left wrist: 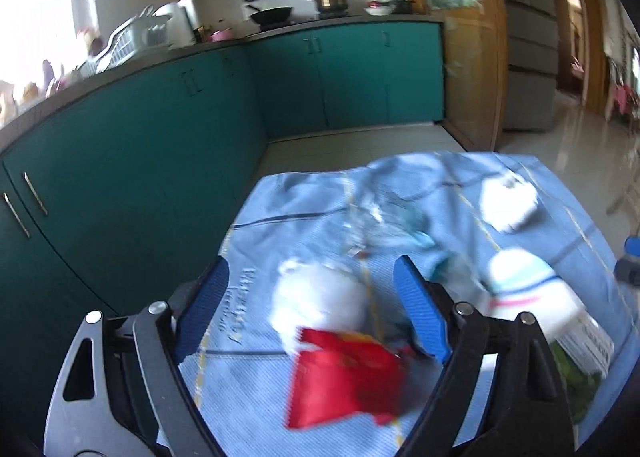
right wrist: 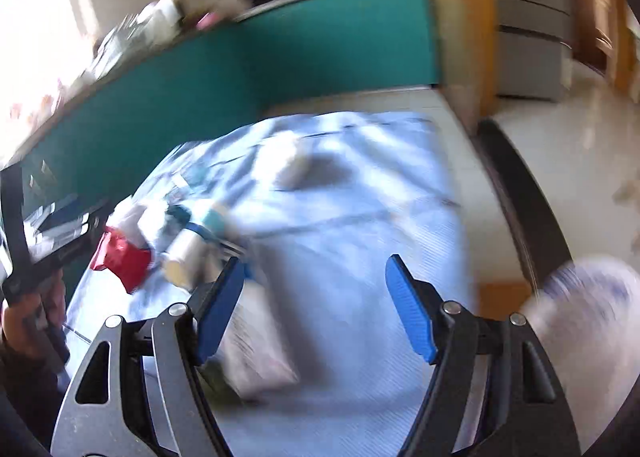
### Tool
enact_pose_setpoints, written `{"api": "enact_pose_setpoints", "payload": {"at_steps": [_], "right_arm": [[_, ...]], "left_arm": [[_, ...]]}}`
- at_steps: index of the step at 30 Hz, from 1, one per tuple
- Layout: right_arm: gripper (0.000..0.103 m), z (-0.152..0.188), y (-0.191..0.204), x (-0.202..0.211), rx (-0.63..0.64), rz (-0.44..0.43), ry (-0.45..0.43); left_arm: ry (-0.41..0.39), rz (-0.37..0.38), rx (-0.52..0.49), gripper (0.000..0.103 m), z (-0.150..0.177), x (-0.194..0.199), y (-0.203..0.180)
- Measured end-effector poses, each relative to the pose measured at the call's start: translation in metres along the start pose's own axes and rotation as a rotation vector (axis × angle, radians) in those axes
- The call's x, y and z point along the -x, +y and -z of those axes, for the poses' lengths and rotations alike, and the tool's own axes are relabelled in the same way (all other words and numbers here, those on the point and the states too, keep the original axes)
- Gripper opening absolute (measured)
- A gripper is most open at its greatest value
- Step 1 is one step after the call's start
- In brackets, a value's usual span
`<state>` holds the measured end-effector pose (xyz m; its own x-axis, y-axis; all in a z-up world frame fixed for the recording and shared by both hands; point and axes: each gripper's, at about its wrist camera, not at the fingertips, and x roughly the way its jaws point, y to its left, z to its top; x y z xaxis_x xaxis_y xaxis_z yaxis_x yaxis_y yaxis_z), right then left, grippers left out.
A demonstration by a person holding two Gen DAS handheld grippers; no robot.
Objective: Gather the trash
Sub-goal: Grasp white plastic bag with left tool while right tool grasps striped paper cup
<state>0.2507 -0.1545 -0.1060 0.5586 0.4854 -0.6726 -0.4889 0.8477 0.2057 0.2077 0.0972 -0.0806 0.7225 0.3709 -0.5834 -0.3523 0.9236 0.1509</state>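
On a blue checked cloth (left wrist: 304, 397) spread over a kitchen table lay the trash: a red wrapper (left wrist: 344, 381), a white crumpled wad (left wrist: 320, 297) touching it, a clear plastic wrapper (left wrist: 376, 225) and a white paper cup (left wrist: 532, 289) on its side. The left gripper (left wrist: 316, 309) hung above the wad and red wrapper, tongs apart and empty. The right gripper (right wrist: 314, 305) also stood apart, over bare cloth. Both views were blurred, so a hasty pinch might snag cloth or miss the flimsy wrapper.
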Motion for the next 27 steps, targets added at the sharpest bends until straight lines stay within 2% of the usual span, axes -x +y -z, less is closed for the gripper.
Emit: {"api": "enact_pose_setpoints", "payload": {"at_steps": [2, 3, 5, 6, 8, 10, 11, 13, 15, 16, 19, 25, 27], "right_arm": [[0.072, -0.009, 0.022, -0.012, 0.019, -0.038, -0.005], [0.072, -0.008, 0.031, -0.018, 0.015, -0.085, -0.016], [0.077, -0.001, 0.048, -0.031, 0.025, -0.174, -0.018], [0.078, -0.002, 0.053, -0.037, 0.035, -0.182, -0.004], [0.078, -0.001, 0.072, -0.055, 0.075, -0.13, 0.032], [0.077, 0.001, 0.085, -0.067, 0.11, -0.118, 0.037], [0.074, 0.002, 0.088, -0.07, 0.117, -0.115, 0.038], [0.05, 0.005, 0.09, -0.073, 0.132, -0.111, 0.05], [0.039, 0.007, 0.095, -0.071, 0.153, -0.13, 0.043], [0.034, 0.009, 0.097, -0.066, 0.165, -0.134, 0.032], [0.03, 0.015, 0.098, -0.052, 0.189, -0.144, -0.004], [0.029, 0.015, 0.088, -0.026, 0.191, -0.184, -0.072], [0.029, 0.014, 0.08, -0.015, 0.186, -0.178, -0.106]], "left_arm": [[0.044, 0.076, 0.103, 0.086, 0.004, -0.007, 0.028], [0.085, 0.114, 0.154, 0.088, 0.007, -0.013, 0.037], [0.151, 0.206, 0.201, 0.088, 0.012, -0.024, 0.046], [0.168, 0.23, 0.204, 0.088, 0.011, -0.033, 0.046], [0.176, 0.225, 0.197, 0.088, 0.019, -0.04, 0.04], [0.215, 0.202, 0.173, 0.086, 0.027, -0.05, 0.033], [0.223, 0.22, 0.171, 0.085, 0.028, -0.053, 0.031], [0.231, 0.257, 0.176, 0.076, 0.031, -0.055, 0.028], [0.229, 0.282, 0.164, 0.059, 0.034, -0.054, 0.024], [0.228, 0.289, 0.155, 0.048, 0.034, -0.054, 0.023], [0.207, 0.287, 0.12, 0.034, 0.038, -0.047, 0.019], [0.127, 0.318, 0.096, 0.025, 0.035, -0.022, 0.016], [0.06, 0.336, 0.097, 0.025, 0.031, -0.008, 0.017]]}}
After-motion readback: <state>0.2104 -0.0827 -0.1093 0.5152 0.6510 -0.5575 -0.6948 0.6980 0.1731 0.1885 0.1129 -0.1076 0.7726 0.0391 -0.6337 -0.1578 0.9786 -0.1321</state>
